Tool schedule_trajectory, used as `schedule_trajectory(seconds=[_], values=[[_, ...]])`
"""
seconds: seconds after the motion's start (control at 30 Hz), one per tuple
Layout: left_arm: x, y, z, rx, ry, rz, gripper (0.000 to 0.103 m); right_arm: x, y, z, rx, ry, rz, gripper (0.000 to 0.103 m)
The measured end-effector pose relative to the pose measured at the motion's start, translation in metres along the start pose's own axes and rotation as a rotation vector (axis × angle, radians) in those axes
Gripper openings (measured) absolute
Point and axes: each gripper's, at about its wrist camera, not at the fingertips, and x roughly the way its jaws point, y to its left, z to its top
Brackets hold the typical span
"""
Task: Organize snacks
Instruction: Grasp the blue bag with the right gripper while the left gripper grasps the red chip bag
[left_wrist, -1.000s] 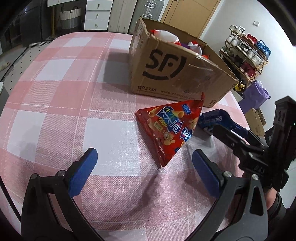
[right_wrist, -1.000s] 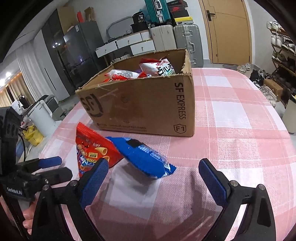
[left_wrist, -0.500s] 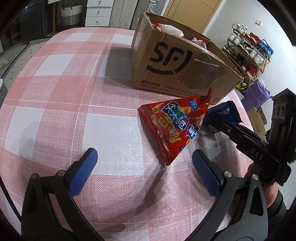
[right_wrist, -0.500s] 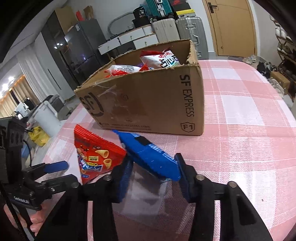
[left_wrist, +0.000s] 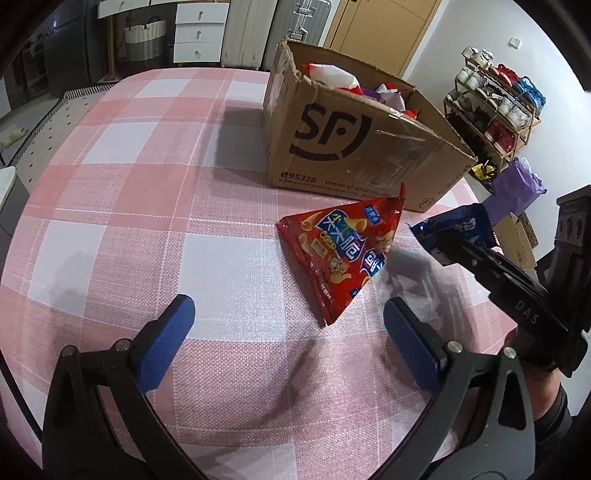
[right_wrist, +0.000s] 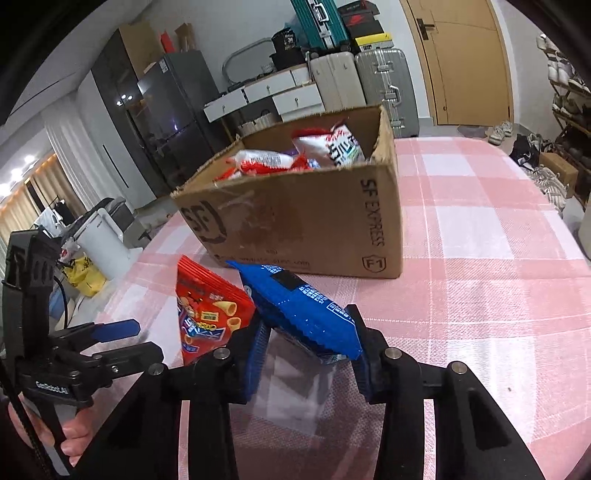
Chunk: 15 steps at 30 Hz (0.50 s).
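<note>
While the right gripper (right_wrist: 308, 354) pinches the blue snack packet (right_wrist: 299, 310) between its pads, lifted clear of the pink checked tablecloth (right_wrist: 480, 258), the left gripper (left_wrist: 288, 336) hovers with jaws spread wide and nothing between them. A red triangular snack bag (left_wrist: 343, 254) lies flat on the cloth, just beside the blue packet and near the open cardboard box (left_wrist: 362, 147), which already contains several snack packs.

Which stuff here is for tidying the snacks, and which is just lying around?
For the job:
- blue crinkly snack packet, clamped in the right gripper
- red triangular crisp bag
- brown cardboard box holding snacks
- open left gripper

Just around:
- pink checked tablecloth
- silver suitcases
- shoe rack
</note>
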Motion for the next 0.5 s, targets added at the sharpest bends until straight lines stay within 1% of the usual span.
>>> schedule_trajectory(seconds=[0.27, 0.5], values=[[-0.009, -0.006, 0.0, 0.015, -0.007, 0.012, 0.102, -0.019, 0.001, -0.008, 0.01, -0.023, 0.017, 0.041], [-0.008, -0.015, 0.002, 0.026, -0.001, 0.021, 0.102, -0.034, -0.005, -0.016, 0.023, -0.046, 0.03, 0.041]])
